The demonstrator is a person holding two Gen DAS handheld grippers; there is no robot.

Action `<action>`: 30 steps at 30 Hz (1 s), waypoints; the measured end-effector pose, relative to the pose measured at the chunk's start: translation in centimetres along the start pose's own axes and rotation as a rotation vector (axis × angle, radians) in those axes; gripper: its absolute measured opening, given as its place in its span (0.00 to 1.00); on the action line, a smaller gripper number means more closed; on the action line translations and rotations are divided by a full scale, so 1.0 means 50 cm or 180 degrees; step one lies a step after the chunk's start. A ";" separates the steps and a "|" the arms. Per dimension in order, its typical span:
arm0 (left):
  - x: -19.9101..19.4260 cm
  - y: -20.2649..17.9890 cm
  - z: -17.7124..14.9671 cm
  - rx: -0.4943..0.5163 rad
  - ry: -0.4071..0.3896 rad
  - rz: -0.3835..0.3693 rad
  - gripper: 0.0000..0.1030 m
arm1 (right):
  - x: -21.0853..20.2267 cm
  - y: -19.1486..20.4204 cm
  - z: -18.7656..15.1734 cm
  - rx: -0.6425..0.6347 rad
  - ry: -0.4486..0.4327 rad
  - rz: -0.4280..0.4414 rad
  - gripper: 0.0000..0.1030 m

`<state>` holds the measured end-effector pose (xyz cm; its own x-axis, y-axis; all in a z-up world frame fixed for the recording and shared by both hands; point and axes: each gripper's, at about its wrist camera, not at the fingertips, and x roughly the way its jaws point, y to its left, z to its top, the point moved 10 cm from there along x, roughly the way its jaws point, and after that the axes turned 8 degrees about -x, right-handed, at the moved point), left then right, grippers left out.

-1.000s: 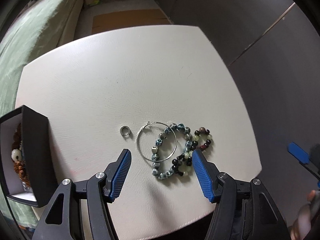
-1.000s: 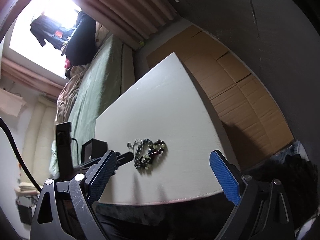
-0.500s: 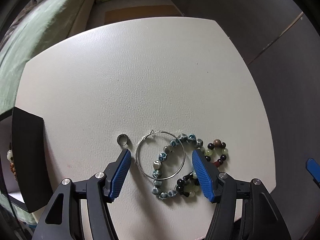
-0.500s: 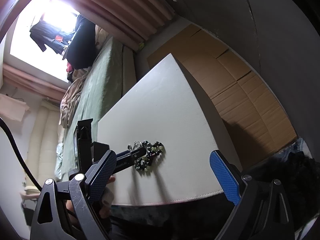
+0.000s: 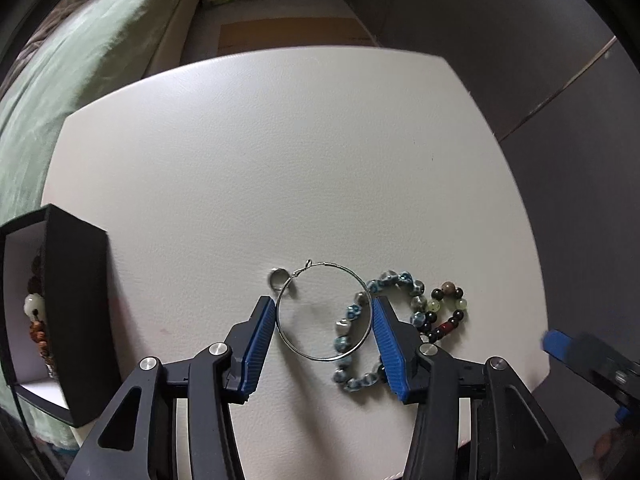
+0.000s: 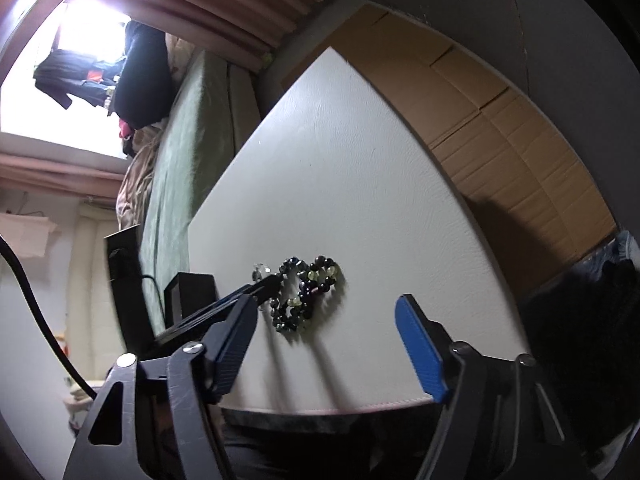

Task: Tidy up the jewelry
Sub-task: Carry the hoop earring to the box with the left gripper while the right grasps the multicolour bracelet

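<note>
On the white table (image 5: 280, 160) lie a thin silver hoop earring (image 5: 322, 311), a small silver ring (image 5: 277, 278), a blue beaded bracelet (image 5: 384, 320) and a dark and green beaded bracelet (image 5: 446, 314). My left gripper (image 5: 323, 308) is open, its blue pads on either side of the hoop and low over the table. An open black jewelry box (image 5: 60, 312) at the left holds beads. My right gripper (image 6: 326, 312) is open and empty at the table's front edge, short of the bracelets (image 6: 306, 294); its blue tip (image 5: 560, 346) shows in the left wrist view.
A green bed (image 5: 80, 60) runs along the table's left side. Brown cardboard (image 6: 500, 128) lies on the floor beyond the table. The black box (image 6: 194, 294) and the left gripper's arm (image 6: 240, 298) stand left of the bracelets in the right wrist view.
My left gripper has moved forward, down and left so its pads now flank the hoop, and its jaws have narrowed. My right gripper has come closer to the table.
</note>
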<state>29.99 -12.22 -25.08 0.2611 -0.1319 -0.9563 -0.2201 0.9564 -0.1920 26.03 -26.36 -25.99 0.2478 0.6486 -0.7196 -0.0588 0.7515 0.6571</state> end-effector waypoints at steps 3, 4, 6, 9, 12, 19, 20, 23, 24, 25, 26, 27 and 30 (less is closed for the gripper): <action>-0.023 0.025 0.010 -0.0030 -0.0062 -0.0044 0.50 | 0.024 0.010 -0.003 -0.0002 0.0031 -0.0082 0.63; -0.031 0.034 0.013 -0.0030 -0.0084 -0.0048 0.50 | 0.034 0.013 -0.004 -0.0006 0.0056 -0.0107 0.62; -0.047 0.048 0.021 -0.0027 -0.0127 -0.0048 0.50 | 0.051 0.019 -0.009 -0.0020 0.0098 -0.0124 0.59; -0.073 0.073 0.031 -0.0049 -0.0206 -0.0057 0.50 | 0.076 0.036 -0.014 -0.0077 0.0165 -0.0185 0.56; -0.109 0.088 0.035 -0.0091 -0.0259 -0.0095 0.50 | 0.096 0.052 -0.011 -0.0155 0.0188 -0.0291 0.56; -0.177 0.134 0.043 -0.0122 -0.0416 -0.0154 0.50 | 0.152 0.085 -0.019 -0.0358 0.0293 -0.0592 0.55; -0.183 0.138 0.045 -0.0124 -0.0441 -0.0149 0.50 | 0.160 0.088 -0.021 -0.0377 0.0317 -0.0623 0.55; -0.209 0.154 0.045 -0.0148 -0.0504 -0.0170 0.50 | 0.165 0.092 -0.017 -0.0464 0.0299 -0.0742 0.39; -0.214 0.158 0.046 -0.0160 -0.0521 -0.0170 0.50 | 0.169 0.087 -0.019 -0.0462 0.0332 -0.0756 0.25; -0.218 0.163 0.049 -0.0170 -0.0533 -0.0165 0.50 | 0.165 0.079 -0.015 -0.0439 0.0301 -0.0786 0.20; -0.223 0.167 0.047 -0.0176 -0.0542 -0.0167 0.50 | 0.163 0.073 -0.015 -0.0382 0.0297 -0.0742 0.11; -0.226 0.170 0.049 -0.0181 -0.0554 -0.0167 0.50 | 0.161 0.070 -0.017 -0.0316 0.0310 -0.0649 0.10; -0.245 0.190 0.050 -0.0208 -0.0598 -0.0177 0.50 | 0.146 0.083 -0.018 -0.0257 0.0257 -0.0434 0.10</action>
<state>27.04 -0.85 -14.64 0.4438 -0.1274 -0.8870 -0.2592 0.9293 -0.2632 26.74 -18.38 -28.70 0.1805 0.5451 -0.8187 -0.1082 0.8383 0.5344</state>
